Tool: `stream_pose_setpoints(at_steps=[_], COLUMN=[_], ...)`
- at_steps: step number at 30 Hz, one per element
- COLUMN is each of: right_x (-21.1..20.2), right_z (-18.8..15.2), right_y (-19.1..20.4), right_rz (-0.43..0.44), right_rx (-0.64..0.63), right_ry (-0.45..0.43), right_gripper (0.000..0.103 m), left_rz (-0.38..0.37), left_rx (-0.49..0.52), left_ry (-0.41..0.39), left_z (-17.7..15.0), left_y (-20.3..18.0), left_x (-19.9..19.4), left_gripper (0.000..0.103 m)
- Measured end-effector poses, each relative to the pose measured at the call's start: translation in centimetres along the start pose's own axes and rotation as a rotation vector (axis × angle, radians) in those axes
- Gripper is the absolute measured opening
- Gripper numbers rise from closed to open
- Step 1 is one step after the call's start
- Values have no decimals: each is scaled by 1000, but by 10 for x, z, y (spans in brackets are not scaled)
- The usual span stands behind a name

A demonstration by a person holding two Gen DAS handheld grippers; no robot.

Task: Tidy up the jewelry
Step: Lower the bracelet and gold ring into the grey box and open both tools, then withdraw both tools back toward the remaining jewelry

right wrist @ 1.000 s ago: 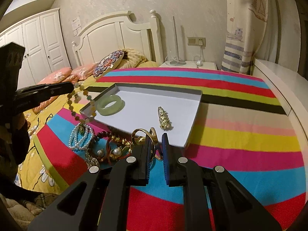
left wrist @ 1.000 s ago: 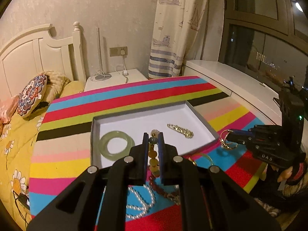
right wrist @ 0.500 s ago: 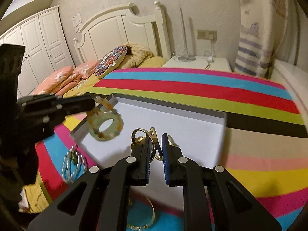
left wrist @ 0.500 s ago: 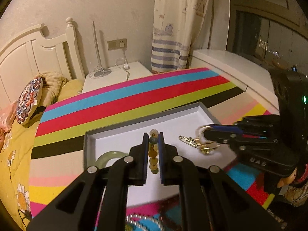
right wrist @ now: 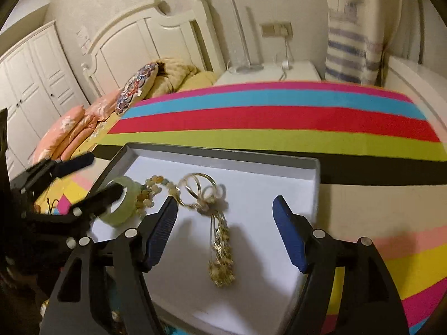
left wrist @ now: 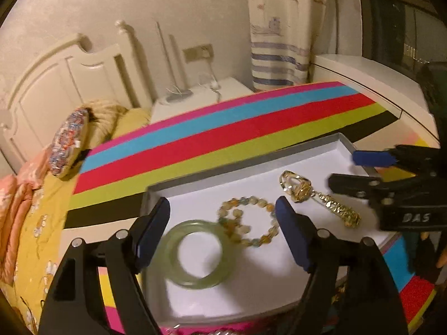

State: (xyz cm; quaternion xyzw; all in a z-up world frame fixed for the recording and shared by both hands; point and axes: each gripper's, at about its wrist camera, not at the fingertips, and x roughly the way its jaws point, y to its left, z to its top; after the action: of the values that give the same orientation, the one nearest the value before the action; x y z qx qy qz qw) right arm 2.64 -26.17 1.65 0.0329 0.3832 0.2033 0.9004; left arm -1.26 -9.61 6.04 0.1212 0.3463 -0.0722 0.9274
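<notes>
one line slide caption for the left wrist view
Open left gripper above a white tray holding a jade bangle, beaded bracelet and gold chain, right gripper open alongside.

This is a home bedroom. A white carved headboard (right wrist: pixel 156 28) stands against a textured wall, with a patterned round cushion (right wrist: pixel 137 89) and peach pillows (right wrist: pixel 75 131) on yellow floral bedding (left wrist: pixel 30 240). A white wardrobe (right wrist: pixel 36 78) fills one corner, a white nightstand (right wrist: pixel 268 72) sits under a wall socket (right wrist: pixel 276 29), and a striped curtain (left wrist: pixel 282 28) hangs nearby.
</notes>
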Motion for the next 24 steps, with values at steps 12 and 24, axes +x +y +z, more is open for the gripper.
stream_pose_setpoints(at_steps=[12, 24], right_x=[-91, -76], right_z=[-47, -124], right_y=[23, 89], right_rz=[58, 158], right_rx=[-136, -302], right_ry=[-218, 45], right_gripper=[88, 82], left_rz=[80, 16], left_rx=[-63, -238], left_ry=[-138, -1], left_z=[-53, -159], left_y=[23, 55], left_x=[-85, -109], left_gripper=[101, 101])
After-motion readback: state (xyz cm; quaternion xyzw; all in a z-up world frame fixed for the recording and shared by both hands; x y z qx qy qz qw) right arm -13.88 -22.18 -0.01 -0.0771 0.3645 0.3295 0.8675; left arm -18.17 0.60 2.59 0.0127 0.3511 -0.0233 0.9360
